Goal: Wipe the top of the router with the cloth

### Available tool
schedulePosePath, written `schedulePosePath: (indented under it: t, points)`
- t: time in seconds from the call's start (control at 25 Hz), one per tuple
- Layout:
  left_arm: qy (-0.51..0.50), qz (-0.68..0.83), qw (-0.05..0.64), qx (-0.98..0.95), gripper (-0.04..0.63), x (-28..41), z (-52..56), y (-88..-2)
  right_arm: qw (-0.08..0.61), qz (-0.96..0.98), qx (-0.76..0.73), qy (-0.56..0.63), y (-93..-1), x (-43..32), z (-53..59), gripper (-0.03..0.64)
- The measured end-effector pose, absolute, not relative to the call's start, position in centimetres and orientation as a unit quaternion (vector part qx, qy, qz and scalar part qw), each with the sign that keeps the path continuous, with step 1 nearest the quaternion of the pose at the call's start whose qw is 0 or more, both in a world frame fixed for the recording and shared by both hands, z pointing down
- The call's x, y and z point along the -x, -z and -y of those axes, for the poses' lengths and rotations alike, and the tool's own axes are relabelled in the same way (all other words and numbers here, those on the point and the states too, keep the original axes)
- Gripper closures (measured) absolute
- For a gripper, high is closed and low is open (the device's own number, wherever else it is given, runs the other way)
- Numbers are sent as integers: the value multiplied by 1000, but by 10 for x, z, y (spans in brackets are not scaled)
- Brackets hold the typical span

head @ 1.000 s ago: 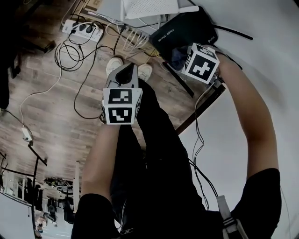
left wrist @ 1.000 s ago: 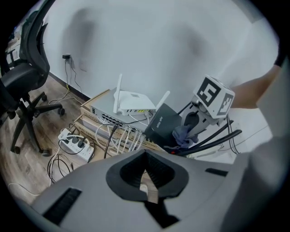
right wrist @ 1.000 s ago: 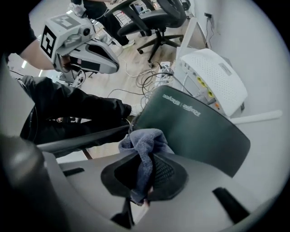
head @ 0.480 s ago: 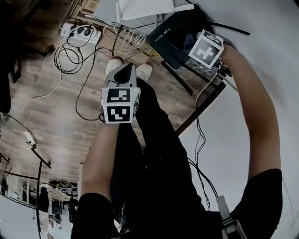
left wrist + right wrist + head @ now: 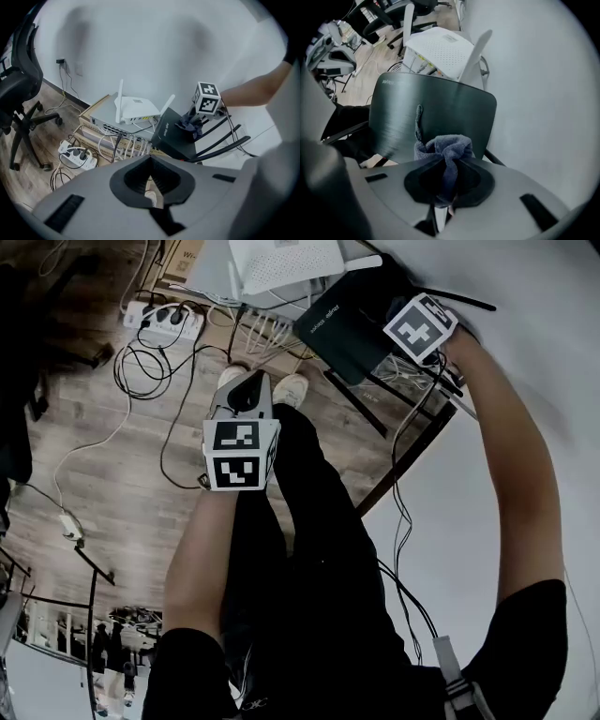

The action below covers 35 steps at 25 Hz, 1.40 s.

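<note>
Right hand-held gripper [image 5: 442, 186], clamped on bunched blue-grey cloth [image 5: 446, 146], slid farther across flat black router [image 5: 436, 110] top. Best keep even pressure, overlapping passes; left hand-held gripper [image 5: 152, 188] idle, jaws together.

place: office | evidence: swivel chair [image 5: 16, 89], power strip [image 5: 170, 321], network switch [image 5: 112, 123], cables [image 5: 141, 362] on wood floor [image 5: 122, 493]

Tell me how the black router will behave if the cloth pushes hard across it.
The black router looks thin, probably light, so it may slide. Its glossy top likely lets the bunched cloth glide easily.
</note>
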State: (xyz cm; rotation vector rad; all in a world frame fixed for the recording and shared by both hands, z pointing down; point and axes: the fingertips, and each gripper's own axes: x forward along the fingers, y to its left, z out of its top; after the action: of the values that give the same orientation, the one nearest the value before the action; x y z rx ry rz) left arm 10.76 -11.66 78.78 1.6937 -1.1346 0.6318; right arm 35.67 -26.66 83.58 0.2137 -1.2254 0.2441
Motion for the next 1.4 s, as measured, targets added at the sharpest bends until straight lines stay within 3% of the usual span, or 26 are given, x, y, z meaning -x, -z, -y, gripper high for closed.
schedulePosePath:
  t: [0.84,1.4]
  points:
    - [-259,457,481,-702,595,-90,146,-789,710,645,-247,-137,-834,-306,334,594]
    - [-249,448,470,-719,595,-118,169,-769,688,683,-173,-173,-828,-254,253,594]
